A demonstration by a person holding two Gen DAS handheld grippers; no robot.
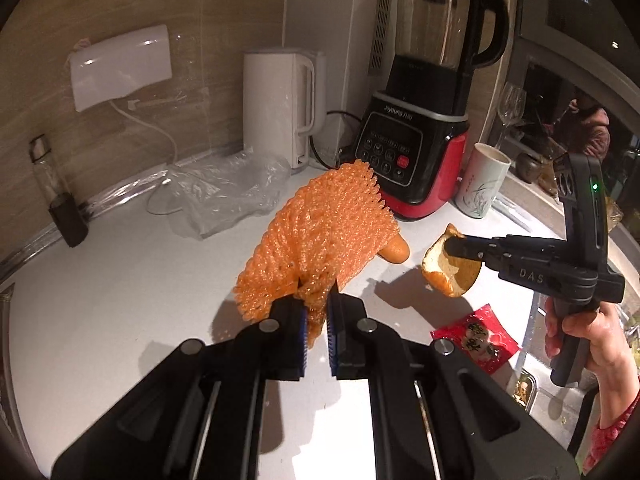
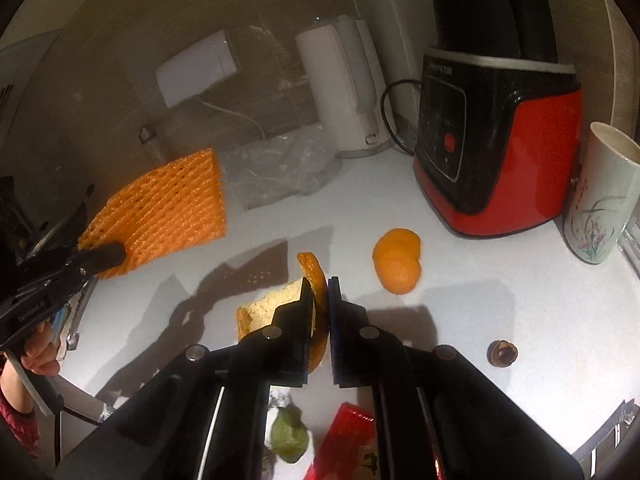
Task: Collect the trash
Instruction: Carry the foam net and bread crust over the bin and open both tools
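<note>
The orange foam fruit net [image 1: 320, 236], light, soft and springy, is clamped by its bunched corner in the left hand-held gripper [image 1: 316, 316] above the desk [image 1: 120, 280]; the orange peel [image 2: 308, 300], light but brittle, is pinched at its rim in the right hand-held gripper [image 2: 320, 312].

Both hand-held grippers — left [image 1: 316, 312], right [image 2: 320, 300] — clamped tight, angled downward.

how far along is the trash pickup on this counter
Nothing visibly binned yet; no bin shows. In hand: the left gripper is clamped on the orange foam net, and the right gripper on a piece of orange peel, both lifted. Left on the counter: peeled orange, clear plastic bag, red wrapper, small dark shell, green scrap.
</note>
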